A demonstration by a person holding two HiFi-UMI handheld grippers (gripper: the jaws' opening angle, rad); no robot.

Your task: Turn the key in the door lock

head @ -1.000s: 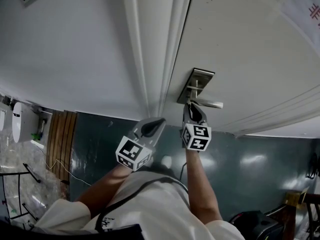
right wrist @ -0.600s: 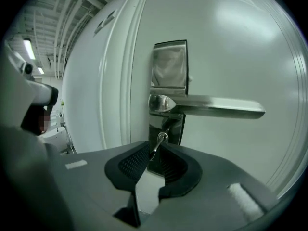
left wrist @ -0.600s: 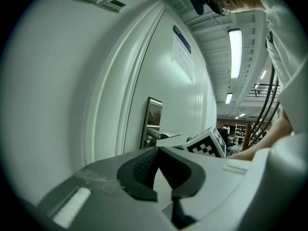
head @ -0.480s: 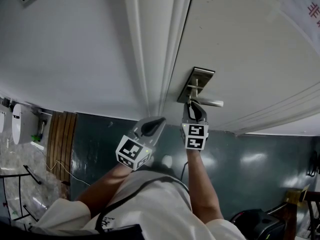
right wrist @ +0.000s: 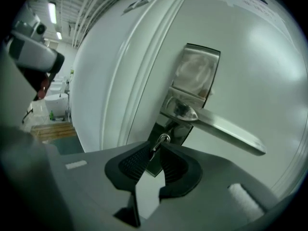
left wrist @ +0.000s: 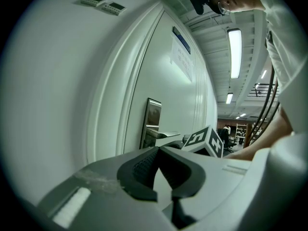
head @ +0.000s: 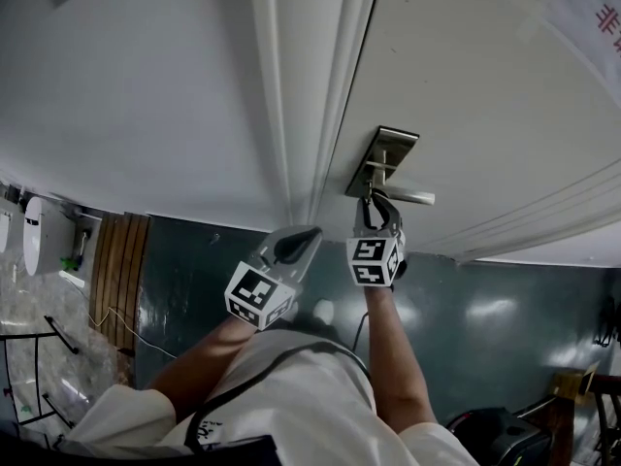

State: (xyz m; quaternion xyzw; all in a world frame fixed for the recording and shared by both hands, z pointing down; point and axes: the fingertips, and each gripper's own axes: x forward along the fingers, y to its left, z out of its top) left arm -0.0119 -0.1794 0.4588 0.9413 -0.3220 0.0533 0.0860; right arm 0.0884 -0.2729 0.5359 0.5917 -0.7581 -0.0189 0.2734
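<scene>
A steel lock plate [head: 383,158] with a lever handle [head: 412,199] sits on the white door [head: 485,85]. My right gripper [head: 376,204] reaches up to the plate just below the handle. In the right gripper view its ribbed pads [right wrist: 136,161] are shut on the small metal key [right wrist: 160,142], which sticks out of the lock under the handle [right wrist: 221,127]. My left gripper [head: 299,244] hangs beside the door frame, left of the lock and apart from it. Its jaws [left wrist: 159,150] are shut, with nothing between them.
The white door frame [head: 291,115] runs up just left of the lock. A paper notice [head: 594,17] hangs on the door at upper right. Dark green floor [head: 485,309] lies below, with wooden slats [head: 116,270] and white fixtures [head: 39,236] at the far left.
My right gripper has rolled about its own axis while staying at the lock; its marker cube now shows a different face. The left gripper has not moved.
</scene>
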